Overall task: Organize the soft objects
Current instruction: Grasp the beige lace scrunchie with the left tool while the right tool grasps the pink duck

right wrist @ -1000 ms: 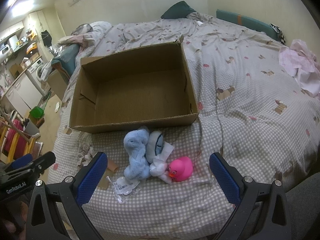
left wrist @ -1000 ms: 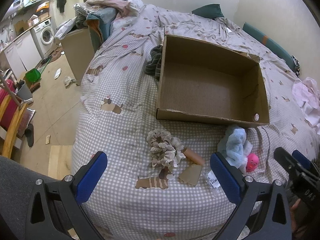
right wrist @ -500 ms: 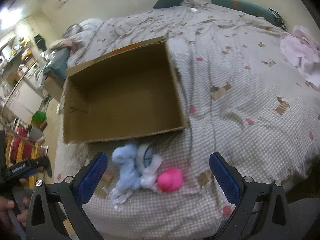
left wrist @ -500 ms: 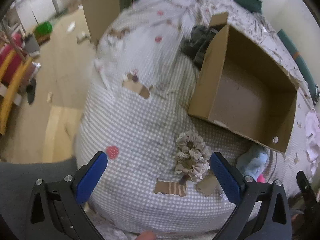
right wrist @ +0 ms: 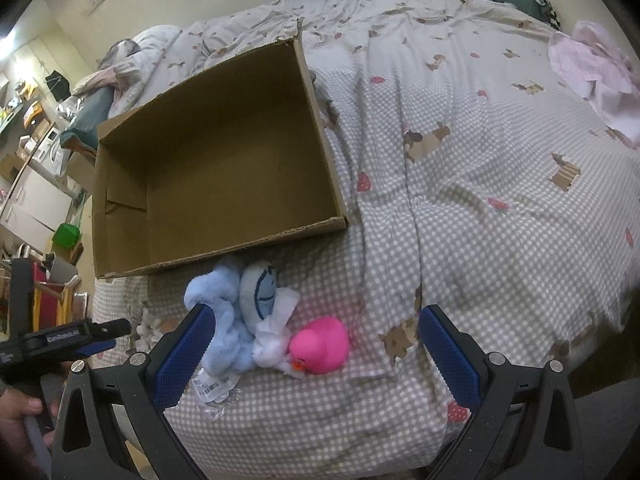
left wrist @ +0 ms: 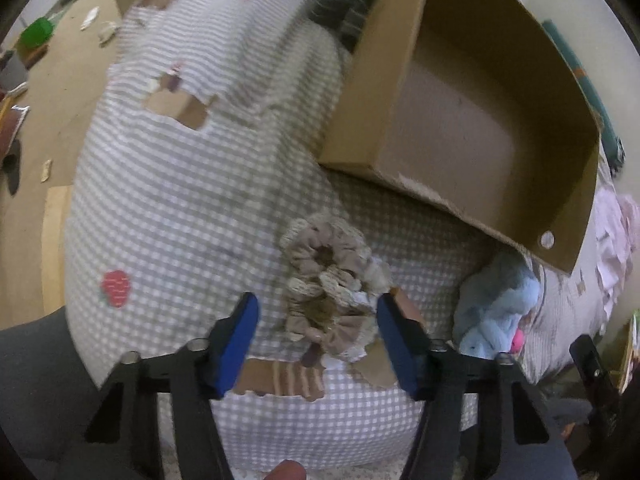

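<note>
An open, empty cardboard box lies on the checked bed. Beige lace scrunchies lie in a heap before its near-left corner. My left gripper is open, its blue fingers on either side of the scrunchies' lower part, partly closed in, not gripping. A light blue plush, a white-blue soft toy and a pink duck lie before the box. My right gripper is open above them, holding nothing.
A pink cloth lies at the bed's far right. Dark clothes lie behind the box. The bed edge drops to the floor on the left. A plastic tag lies by the plush. The left gripper shows in the right wrist view.
My left gripper has come down close over the scrunchies and its fingers have narrowed around them. My right gripper has moved slightly nearer the plush toys, still open.
</note>
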{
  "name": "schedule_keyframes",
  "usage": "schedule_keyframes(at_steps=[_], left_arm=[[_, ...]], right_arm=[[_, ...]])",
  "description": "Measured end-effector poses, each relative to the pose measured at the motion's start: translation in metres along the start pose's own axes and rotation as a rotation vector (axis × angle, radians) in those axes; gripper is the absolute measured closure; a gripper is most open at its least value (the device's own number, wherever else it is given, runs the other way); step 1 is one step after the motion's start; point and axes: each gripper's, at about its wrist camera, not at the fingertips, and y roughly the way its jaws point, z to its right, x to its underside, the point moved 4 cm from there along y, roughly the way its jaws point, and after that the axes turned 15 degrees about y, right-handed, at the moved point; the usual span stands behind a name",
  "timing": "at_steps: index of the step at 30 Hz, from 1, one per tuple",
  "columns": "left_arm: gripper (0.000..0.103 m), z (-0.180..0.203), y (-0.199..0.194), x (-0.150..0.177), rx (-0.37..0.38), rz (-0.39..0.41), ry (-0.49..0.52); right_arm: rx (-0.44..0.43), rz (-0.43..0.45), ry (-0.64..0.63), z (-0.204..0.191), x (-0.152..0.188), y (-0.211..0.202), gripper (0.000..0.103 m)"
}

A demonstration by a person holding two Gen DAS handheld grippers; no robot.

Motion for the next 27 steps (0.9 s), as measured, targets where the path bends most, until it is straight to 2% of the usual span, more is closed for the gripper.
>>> schedule_keyframes(at_steps=[2,4,8,10,13,16,17,18,19,21,23,27], left_arm=[[0.082,0.004,0.003,0.001,0.016,-0.004,0.011],[0.094,0.005,0.004,0.0,0.022,-0.002,0.016],[0.095,0.006,-0.019,-0.003,0.016,0.078,0.02],[0.096,0.007,-0.037,-0.001,-0.021,0.124,0.046],[0.096,0.006,-0.054,0.004,-0.056,0.15,0.058],[0.096,0.004,-0.065,0.014,-0.08,0.164,0.074],[0.096,0.004,-0.065,0.016,-0.079,0.165,0.077],[0.096,0.004,-0.065,0.018,-0.081,0.167,0.079],[0.096,0.001,-0.07,0.02,-0.084,0.169,0.077],[0.096,-0.001,-0.069,0.02,-0.094,0.171,0.079],[0.096,0.0,-0.066,0.02,-0.096,0.17,0.077],[0.096,0.003,-0.062,0.019,-0.105,0.174,0.088]], right_arm=[[0.001,-0.001,-0.003,0.0,0.0,0.002,0.0],[0.001,-0.001,-0.008,-0.001,0.0,0.003,0.0],[0.0,0.008,-0.017,-0.002,0.0,0.002,0.0],[0.001,0.011,-0.014,-0.001,0.0,0.001,0.0],[-0.009,0.006,0.015,0.005,-0.003,0.0,0.0],[-0.057,-0.051,0.086,0.016,-0.008,0.005,0.0],[-0.078,-0.077,0.113,0.019,-0.009,0.008,0.004],[-0.102,-0.106,0.137,0.022,-0.009,0.012,0.022],[-0.121,-0.145,0.161,0.024,-0.008,0.018,0.028],[-0.137,-0.22,0.206,0.029,-0.004,0.031,0.054],[-0.123,-0.273,0.215,0.029,0.001,0.044,0.056],[-0.099,-0.307,0.195,0.022,0.008,0.057,0.056]])
